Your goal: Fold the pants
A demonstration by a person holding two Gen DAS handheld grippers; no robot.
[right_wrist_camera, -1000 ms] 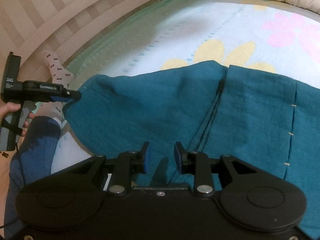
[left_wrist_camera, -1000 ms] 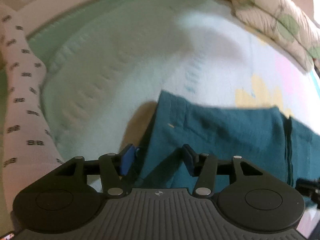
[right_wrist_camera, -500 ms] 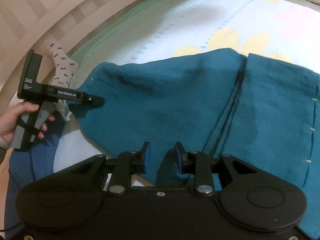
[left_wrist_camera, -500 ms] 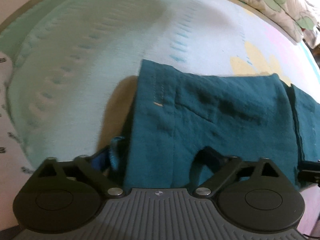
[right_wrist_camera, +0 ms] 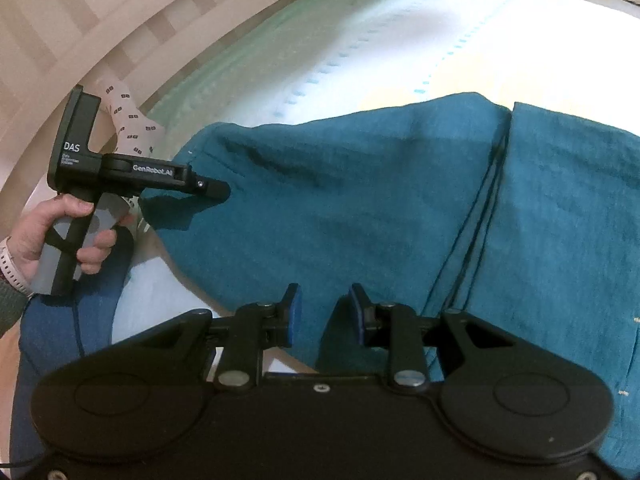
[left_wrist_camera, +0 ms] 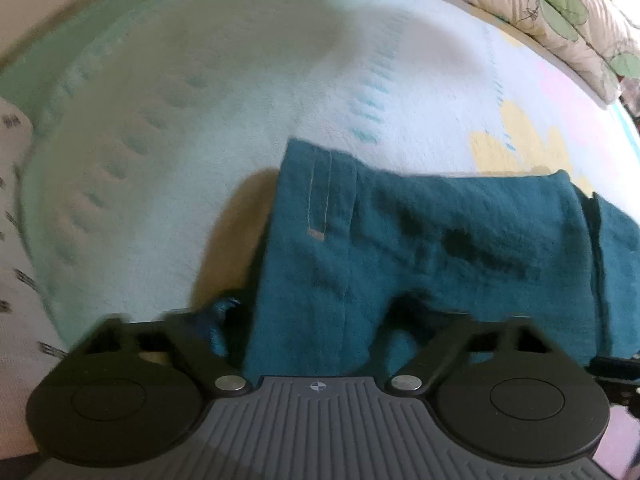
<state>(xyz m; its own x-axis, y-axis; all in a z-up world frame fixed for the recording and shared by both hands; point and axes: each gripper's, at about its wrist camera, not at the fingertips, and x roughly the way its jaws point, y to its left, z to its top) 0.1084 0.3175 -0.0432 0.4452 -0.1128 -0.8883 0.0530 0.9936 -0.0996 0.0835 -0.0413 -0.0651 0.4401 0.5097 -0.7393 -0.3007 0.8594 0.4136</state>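
Pants in dark teal lie spread on the bed, close to its near edge. A second ago the left tool had its fingers closer together around the cloth edge. Since then its jaws opened wide and have just been closing a little. Now they stand wide, with the corner of the pants between them; the fingertips are hidden by the cloth, so I cannot tell if they pinch it. I think it is getting ready to take that corner for a fold.

The right tool has kept its jaws half apart, and they hang just over the pants without pinching them. A hand holds the left tool near the left end of the cloth.

The pants lie long-ways across the bed, running side to side along the near edge. One end points toward the left tool. The other end runs off to the right, out of sight. A pillow sits at the far right corner.
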